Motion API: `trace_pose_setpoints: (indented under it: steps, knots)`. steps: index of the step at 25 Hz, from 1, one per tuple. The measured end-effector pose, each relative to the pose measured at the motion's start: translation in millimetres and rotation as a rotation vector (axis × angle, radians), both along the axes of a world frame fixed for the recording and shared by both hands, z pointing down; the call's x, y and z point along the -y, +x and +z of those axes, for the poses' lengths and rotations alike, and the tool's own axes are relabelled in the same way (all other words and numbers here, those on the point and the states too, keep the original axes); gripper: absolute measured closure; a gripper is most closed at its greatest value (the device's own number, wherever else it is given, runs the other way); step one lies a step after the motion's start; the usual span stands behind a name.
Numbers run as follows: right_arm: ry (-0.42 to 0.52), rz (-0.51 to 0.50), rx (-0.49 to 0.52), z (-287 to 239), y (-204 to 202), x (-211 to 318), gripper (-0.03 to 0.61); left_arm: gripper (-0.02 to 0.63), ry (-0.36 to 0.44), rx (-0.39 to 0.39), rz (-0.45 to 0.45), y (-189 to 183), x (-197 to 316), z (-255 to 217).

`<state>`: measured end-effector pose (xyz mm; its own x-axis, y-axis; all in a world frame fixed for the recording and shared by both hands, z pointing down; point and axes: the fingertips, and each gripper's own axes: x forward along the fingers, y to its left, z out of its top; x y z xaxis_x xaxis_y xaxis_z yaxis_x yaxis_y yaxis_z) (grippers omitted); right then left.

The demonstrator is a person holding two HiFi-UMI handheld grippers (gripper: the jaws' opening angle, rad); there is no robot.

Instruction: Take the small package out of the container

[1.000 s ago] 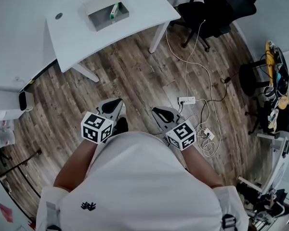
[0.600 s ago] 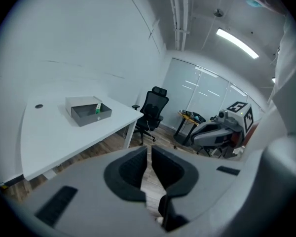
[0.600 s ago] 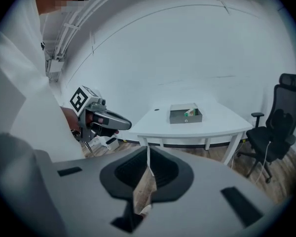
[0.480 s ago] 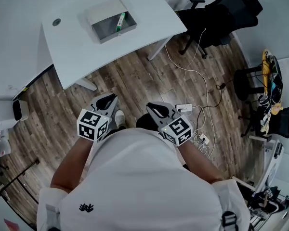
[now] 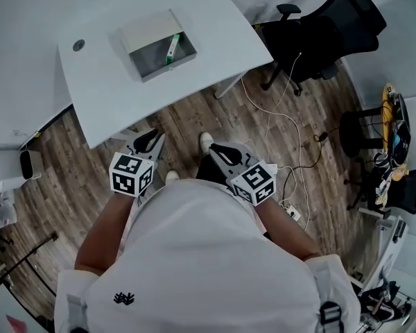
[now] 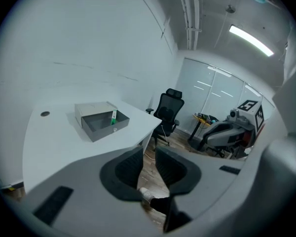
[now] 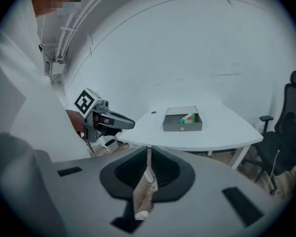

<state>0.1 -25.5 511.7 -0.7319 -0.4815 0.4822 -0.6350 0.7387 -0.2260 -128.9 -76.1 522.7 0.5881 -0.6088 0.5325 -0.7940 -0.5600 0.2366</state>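
Note:
A grey open-topped container (image 5: 154,55) stands on the white table (image 5: 97,82), a good way ahead of both grippers. Inside it a small green-and-white package (image 5: 172,47) leans against the right wall. The left gripper view shows the container (image 6: 99,126) and the package (image 6: 113,117) beyond the jaws, and the right gripper view shows the container (image 7: 182,125) and the package (image 7: 187,117) too. My left gripper (image 5: 152,137) (image 6: 149,152) is held over the floor, its jaws opening with nothing between them. My right gripper (image 5: 218,148) (image 7: 148,149) is shut and empty.
A black office chair (image 5: 319,33) stands right of the table, with white cables and a power strip (image 5: 291,214) on the wood floor. A second chair and cluttered stand (image 5: 392,127) are at far right. A round cable hole (image 5: 78,45) marks the tabletop.
The person has stepped toward the table, so the table and container now lie closer. The left gripper's jaws have parted. Both grippers stay at waist height.

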Motion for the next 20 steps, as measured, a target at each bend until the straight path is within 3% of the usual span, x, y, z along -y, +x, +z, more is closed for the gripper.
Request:
trace_pose_setpoints:
  steps: [7, 10, 20]
  knots:
    - [0.023, -0.05, 0.018, 0, 29, 77, 0.566, 0.514, 0.005, 0.078, -0.095, 13, 83, 10]
    - [0.019, -0.065, 0.027, 1, 45, 107, 0.535, 0.506, 0.006, 0.116, -0.14, 16, 122, 15]
    - [-0.023, -0.082, 0.054, 13, 101, 160, 0.529, 0.477, -0.035, 0.246, -0.259, 11, 227, 46]
